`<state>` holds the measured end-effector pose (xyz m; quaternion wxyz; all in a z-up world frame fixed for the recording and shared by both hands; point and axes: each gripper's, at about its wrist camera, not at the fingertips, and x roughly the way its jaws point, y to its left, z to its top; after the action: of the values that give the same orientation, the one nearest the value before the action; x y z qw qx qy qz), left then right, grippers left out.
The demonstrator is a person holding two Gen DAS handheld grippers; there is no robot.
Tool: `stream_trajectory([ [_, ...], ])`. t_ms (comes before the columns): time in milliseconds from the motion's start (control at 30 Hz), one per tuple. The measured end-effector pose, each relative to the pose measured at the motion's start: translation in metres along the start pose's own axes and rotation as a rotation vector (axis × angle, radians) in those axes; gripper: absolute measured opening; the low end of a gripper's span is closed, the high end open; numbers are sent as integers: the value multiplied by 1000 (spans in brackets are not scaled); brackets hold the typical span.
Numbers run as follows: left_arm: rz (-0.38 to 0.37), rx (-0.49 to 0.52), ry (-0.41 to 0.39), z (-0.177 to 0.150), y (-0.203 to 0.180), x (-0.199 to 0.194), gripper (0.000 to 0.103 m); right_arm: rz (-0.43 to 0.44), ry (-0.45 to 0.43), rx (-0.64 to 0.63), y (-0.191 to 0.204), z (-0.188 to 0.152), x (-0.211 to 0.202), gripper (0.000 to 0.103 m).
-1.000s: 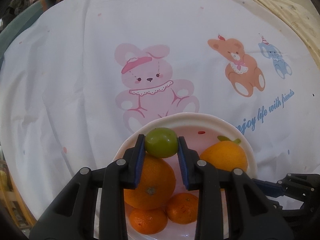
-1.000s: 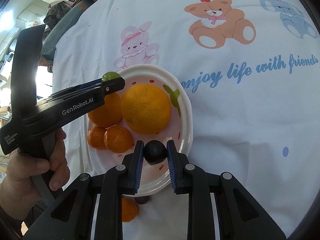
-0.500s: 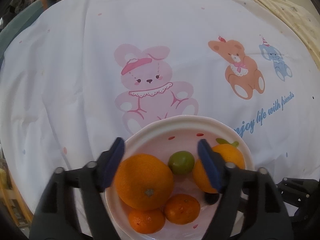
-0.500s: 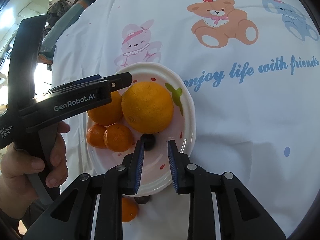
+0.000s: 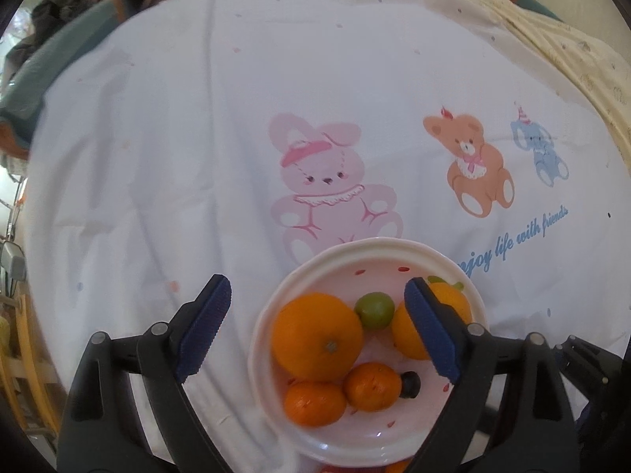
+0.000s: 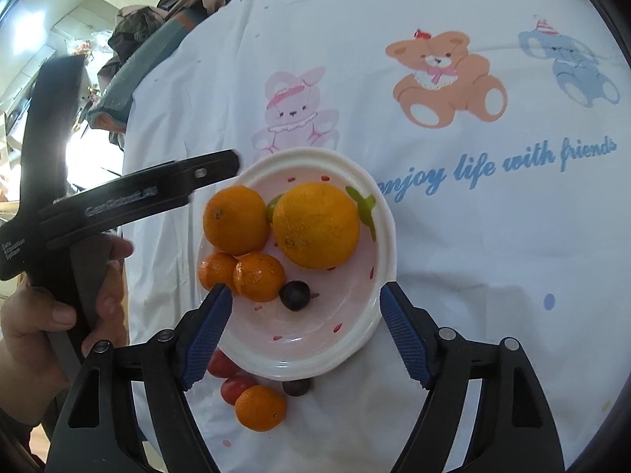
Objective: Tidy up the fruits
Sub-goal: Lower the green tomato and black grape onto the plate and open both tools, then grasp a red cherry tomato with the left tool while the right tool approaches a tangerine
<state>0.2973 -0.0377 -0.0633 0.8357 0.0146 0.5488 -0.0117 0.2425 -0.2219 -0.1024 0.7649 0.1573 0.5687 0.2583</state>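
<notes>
A white plate [image 5: 355, 248] with a pink inside holds two large oranges [image 5: 315, 335], two mandarins [image 5: 372, 386], a small green fruit [image 5: 374, 310] and a dark plum [image 5: 410, 384]. My left gripper [image 5: 315, 283] hovers above the plate, its jaws opening with nothing pressed between them. In the right wrist view the plum [image 6: 295, 295] lies loose on the plate [image 6: 388, 228] beside a mandarin [image 6: 258, 278]. My right gripper [image 6: 304, 289] stands over the plate's near side, jaws opening and gripping nothing. The green fruit [image 6: 272, 207] peeks out between the oranges.
Off the plate at its near edge lie a mandarin [image 6: 260, 408], two red fruits [image 6: 236, 388] and another dark plum [image 6: 296, 386]. A white cartoon-print cloth [image 5: 197, 157] covers the table. A hand [image 6: 35, 315] holds the left gripper at the left. Clutter lies beyond the cloth's far left edge.
Both grippers have let go and spread wide. The green fruit dropped between the two oranges and the dark plum rolled beside a mandarin. The left gripper has lifted a little.
</notes>
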Motion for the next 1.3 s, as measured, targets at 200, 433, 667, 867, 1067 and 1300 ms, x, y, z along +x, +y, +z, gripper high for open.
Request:
stream_trajectory([
  [200,19,-13,-56,-11,16,-34,88,-1,-50,-2,10,-6,-28,80],
  [433,30,-54,-111,-48,33,-72,88,-27,-115,-19,23,-22,-56,80],
  [667,14,-80,-124,-94,43,-99,88,-59,-140,-45,35,-50,-71,80],
  [867,-16,-145,-136,-137,52,-115,88,-44,-144,-5,35,-77,-83,80],
  [1067,-59,-195,-92,-168,56,-107,88,-55,-174,41,31,-102,-97,80],
  [1300,-46,-184,-60,-177,61,-92,88,-106,-174,66,27,-112,-92,80],
])
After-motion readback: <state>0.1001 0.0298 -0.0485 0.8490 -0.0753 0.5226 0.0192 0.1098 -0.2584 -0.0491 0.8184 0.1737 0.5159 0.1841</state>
